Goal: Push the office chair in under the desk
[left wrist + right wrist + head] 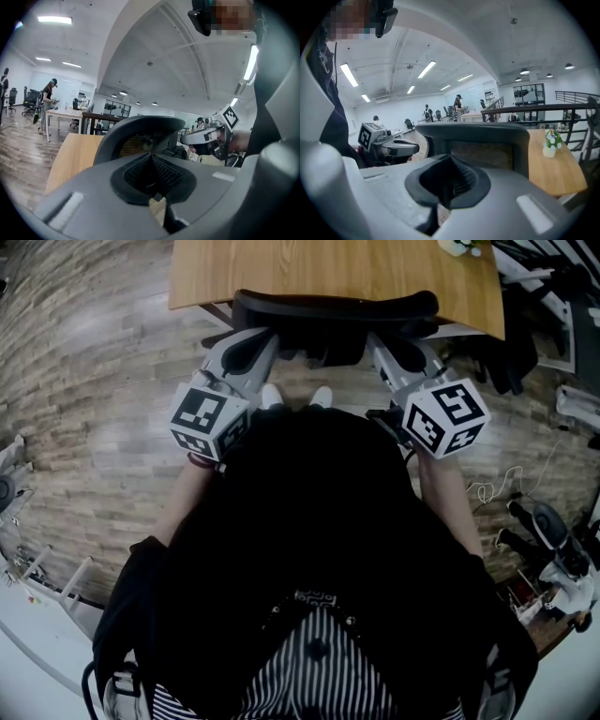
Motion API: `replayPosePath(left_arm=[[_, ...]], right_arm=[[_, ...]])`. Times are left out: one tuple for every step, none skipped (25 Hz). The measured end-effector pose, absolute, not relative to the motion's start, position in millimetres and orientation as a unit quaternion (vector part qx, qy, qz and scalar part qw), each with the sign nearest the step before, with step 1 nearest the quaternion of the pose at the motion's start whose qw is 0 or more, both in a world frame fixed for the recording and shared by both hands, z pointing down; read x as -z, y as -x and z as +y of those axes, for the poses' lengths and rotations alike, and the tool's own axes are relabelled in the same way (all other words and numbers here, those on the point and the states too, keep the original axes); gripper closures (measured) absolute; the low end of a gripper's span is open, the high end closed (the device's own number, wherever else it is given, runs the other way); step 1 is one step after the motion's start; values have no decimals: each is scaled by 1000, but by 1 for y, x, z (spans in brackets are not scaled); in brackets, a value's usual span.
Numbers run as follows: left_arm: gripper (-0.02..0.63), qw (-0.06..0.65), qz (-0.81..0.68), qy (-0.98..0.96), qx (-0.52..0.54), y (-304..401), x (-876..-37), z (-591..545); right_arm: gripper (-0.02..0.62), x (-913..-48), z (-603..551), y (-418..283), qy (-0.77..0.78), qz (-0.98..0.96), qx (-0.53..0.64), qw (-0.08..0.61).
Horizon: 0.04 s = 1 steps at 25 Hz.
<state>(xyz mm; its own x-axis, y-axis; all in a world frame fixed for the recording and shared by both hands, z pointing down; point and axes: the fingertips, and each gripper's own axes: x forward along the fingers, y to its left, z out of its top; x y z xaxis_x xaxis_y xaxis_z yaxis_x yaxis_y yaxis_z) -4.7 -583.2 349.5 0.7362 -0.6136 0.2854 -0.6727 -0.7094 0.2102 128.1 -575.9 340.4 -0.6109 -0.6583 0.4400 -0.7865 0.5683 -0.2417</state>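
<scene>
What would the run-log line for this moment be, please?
left gripper: shut, empty | right gripper: shut, empty | both by backrest of black mesh-backed office chair, contact unclear | backrest at edge of light wooden desk

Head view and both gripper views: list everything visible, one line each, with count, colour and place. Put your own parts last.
Desk: one, light wood, top of the head view.
Office chair: one, black with a mesh back, at the desk's near edge.
Potted plant: one, white pot with green leaves, on the desk's right end.
Floor: grey-brown wood planks, all around.
Gear and cables: several, black and white, on the floor at right.
Distant people: a few, dark clothes, far back in the hall.
Ceiling lights: several, white strips, overhead.
Shoes: two, white, behind the chair.
Left tool: one, grey, jaws together, at the chair back's left.
Right tool: one, grey, jaws together, at the chair back's right.
</scene>
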Motion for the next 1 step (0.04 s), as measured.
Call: replayPosePath(left_arm=[[600, 151, -346, -921, -98, 3, -349, -582]], right_arm=[[597, -340, -576, -128, -414, -873, -210, 152]])
